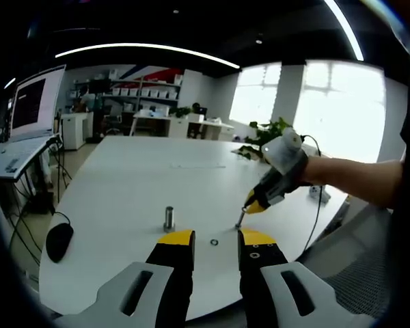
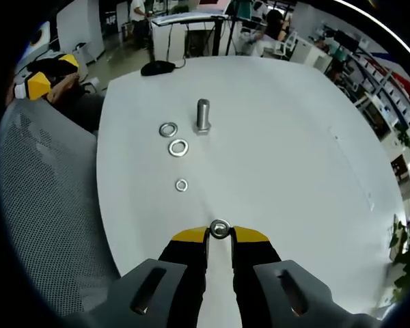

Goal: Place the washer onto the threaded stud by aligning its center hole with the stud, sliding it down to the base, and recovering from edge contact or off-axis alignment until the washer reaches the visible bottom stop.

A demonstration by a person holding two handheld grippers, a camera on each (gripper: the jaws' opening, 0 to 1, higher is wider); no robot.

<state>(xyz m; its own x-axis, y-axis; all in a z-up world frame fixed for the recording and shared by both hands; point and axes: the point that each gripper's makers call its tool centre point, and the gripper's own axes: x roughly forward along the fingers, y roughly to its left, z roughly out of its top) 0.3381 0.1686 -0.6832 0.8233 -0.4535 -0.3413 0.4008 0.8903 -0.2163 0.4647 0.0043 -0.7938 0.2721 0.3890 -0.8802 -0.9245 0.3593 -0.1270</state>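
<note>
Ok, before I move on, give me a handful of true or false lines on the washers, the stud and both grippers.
1. The right gripper holds a washer between its jaw tips. True.
2. A washer already sits on the threaded stud. False: the stud stands bare on the white table.
3. Three loose washers lie on the table near the stud. True.
4. The left gripper is shut on a washer. False: its jaws stand apart with nothing between them.
5. The stud lies on its side. False: it stands upright.
</note>
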